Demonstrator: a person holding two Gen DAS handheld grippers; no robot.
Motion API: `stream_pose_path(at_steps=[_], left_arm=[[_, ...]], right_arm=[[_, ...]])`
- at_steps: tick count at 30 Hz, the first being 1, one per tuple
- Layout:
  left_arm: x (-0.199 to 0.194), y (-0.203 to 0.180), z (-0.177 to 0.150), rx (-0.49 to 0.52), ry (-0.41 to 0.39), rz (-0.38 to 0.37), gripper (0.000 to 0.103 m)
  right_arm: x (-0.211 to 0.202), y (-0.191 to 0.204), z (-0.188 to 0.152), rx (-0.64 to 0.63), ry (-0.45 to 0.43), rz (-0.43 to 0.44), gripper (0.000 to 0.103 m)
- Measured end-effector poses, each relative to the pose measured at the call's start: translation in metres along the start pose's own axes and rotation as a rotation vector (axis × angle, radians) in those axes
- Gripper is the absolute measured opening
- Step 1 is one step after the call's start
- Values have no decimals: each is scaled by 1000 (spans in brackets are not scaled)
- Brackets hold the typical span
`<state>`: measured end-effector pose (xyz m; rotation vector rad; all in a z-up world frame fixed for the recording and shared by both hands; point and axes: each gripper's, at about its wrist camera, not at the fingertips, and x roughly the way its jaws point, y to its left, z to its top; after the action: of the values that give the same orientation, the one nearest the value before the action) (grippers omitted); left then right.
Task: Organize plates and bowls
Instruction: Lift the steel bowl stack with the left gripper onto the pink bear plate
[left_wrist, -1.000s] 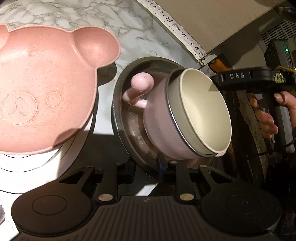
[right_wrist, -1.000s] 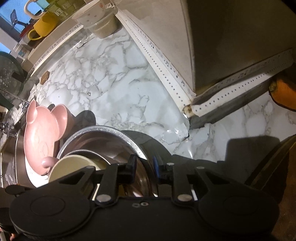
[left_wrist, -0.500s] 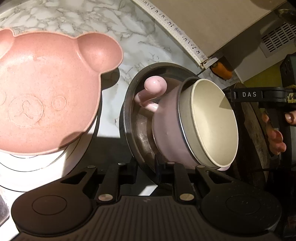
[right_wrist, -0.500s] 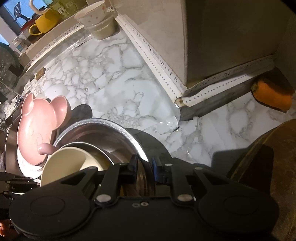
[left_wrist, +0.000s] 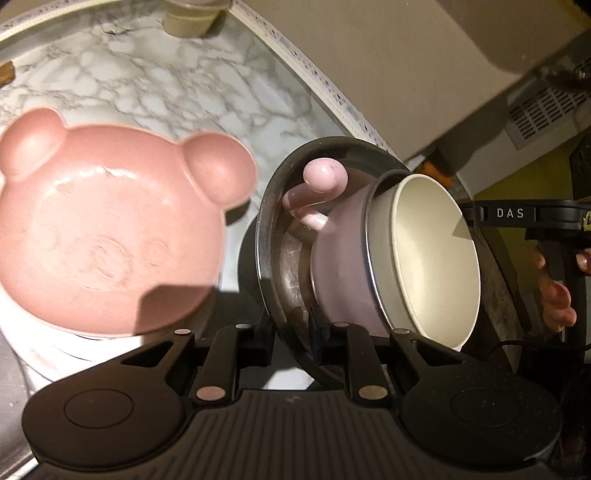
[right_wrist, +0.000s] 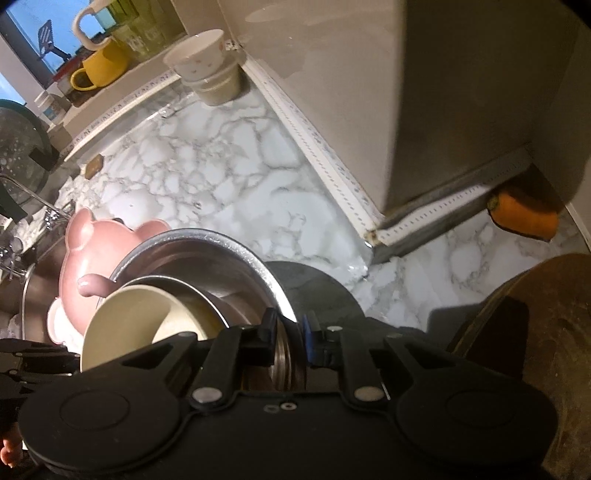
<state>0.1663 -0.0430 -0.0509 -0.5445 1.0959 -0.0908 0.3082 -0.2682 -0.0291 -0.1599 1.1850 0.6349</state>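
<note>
The round stainless-steel bowl (left_wrist: 275, 236), carrying a pink cream-lined handled cup (left_wrist: 436, 258), is being gripped at opposite rims by the left gripper (left_wrist: 291, 334) and right gripper (right_wrist: 290, 332), above the marble countertop (right_wrist: 207, 184).

Warm, dim light from above, I think; glare on the marble counter (right_wrist: 229, 192); my tongs cast hard shadows; edges bend and blur.

Steel bowl (left_wrist: 280, 236) is held tilted, pink handled cup (left_wrist: 343, 266) (cream inside) nested within; pink bear plate (left_wrist: 110, 229) is seen beside.
</note>
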Motion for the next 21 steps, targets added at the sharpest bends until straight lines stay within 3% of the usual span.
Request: stream_pose_path(at_steps=[9,21], left_arm=[[-40,34,8,-40,-37,45,17],[-77,100,20,-98,-59,138,18]], right_arm=[[4,57,23,-62,-36,16,15],[46,135,47,-110,-17,49,15]])
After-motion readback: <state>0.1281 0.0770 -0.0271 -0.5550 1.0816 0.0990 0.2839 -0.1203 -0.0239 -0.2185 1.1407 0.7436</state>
